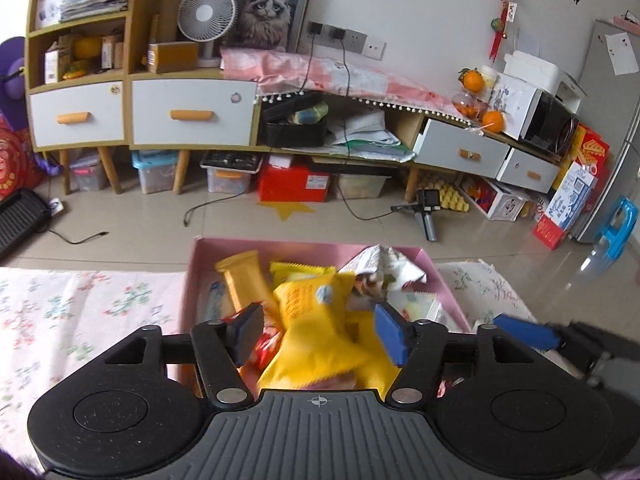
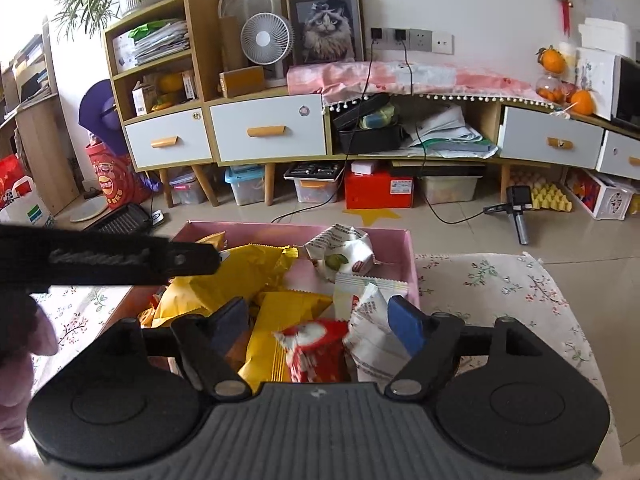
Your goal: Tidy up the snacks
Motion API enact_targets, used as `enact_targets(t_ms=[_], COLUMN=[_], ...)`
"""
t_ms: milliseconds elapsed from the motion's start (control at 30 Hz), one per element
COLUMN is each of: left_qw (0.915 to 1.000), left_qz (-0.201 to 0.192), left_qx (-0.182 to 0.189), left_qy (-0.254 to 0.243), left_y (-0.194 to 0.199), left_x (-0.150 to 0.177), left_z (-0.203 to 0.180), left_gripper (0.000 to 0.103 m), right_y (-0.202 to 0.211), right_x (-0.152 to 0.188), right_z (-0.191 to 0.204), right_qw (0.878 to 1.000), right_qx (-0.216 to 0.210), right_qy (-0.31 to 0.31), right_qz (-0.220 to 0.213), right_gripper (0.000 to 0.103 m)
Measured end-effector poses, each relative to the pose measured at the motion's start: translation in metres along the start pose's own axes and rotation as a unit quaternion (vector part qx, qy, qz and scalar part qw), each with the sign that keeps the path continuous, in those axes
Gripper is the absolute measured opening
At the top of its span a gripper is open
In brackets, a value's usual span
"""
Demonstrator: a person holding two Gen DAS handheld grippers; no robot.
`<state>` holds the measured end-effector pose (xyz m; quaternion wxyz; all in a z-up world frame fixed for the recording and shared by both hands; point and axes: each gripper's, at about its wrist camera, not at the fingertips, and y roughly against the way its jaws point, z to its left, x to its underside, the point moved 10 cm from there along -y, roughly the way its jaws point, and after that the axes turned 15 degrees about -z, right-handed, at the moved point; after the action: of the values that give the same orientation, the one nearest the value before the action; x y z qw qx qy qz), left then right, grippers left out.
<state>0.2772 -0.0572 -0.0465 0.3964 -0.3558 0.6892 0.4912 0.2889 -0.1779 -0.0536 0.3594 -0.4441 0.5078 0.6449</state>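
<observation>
A pink box on the table holds several snack packets. In the left wrist view my left gripper hangs over it, jaws apart. A blurred yellow packet lies between the pads without touching them. An orange bar and a crumpled white packet lie further back. In the right wrist view my right gripper is open over the same pink box. A red packet and a white packet lie loose between its fingers. The left gripper's black arm crosses at the left.
A floral cloth covers the table on both sides of the box. Beyond the table edge are tiled floor, a low cabinet with drawers, and a small camera on a tripod. A hand in a pink sleeve shows at the left.
</observation>
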Motion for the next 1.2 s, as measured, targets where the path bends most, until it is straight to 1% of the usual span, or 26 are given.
enact_targets(t_ms=[200,233,467,733,800,933,1067,1133,1200], left_qw=[0.9997,0.9997,0.9991,0.9976,0.9965,0.9938,0.9918,0.9898,0.9887], left_qz=[0.009,0.011,0.025,0.043,0.051,0.070,0.068,0.066,0.065], left_qx=[-0.020,-0.022,-0.033,-0.051,-0.063,-0.081,-0.102,-0.118,-0.125], left_qy=[0.006,0.006,-0.012,-0.017,-0.019,-0.032,-0.037,-0.046,-0.051], left_y=[0.034,0.040,0.079,0.121,0.130,0.146,0.157,0.161,0.165], left_x=[0.007,0.009,0.024,0.044,0.050,0.056,0.059,0.062,0.066], left_z=[0.017,0.019,0.025,0.028,0.028,0.027,0.029,0.030,0.029], left_gripper=[0.070,0.072,0.082,0.096,0.097,0.099,0.102,0.102,0.102], right_y=[0.021,0.023,0.043,0.069,0.075,0.087,0.095,0.097,0.100], right_x=[-0.004,-0.004,0.000,0.013,0.015,0.021,0.027,0.031,0.037], right_z=[-0.002,-0.002,-0.006,-0.006,-0.005,0.002,0.008,0.008,0.009], right_qw=[1.000,1.000,1.000,0.999,0.998,0.997,0.996,0.995,0.994], right_qx=[0.005,0.006,0.017,0.035,0.039,0.042,0.047,0.052,0.049], right_qy=[0.009,0.008,0.002,-0.016,-0.024,-0.028,-0.018,-0.022,-0.031], right_qz=[0.000,0.001,0.010,0.038,0.043,0.059,0.069,0.079,0.090], right_gripper=[0.080,0.080,0.087,0.096,0.099,0.101,0.103,0.103,0.103])
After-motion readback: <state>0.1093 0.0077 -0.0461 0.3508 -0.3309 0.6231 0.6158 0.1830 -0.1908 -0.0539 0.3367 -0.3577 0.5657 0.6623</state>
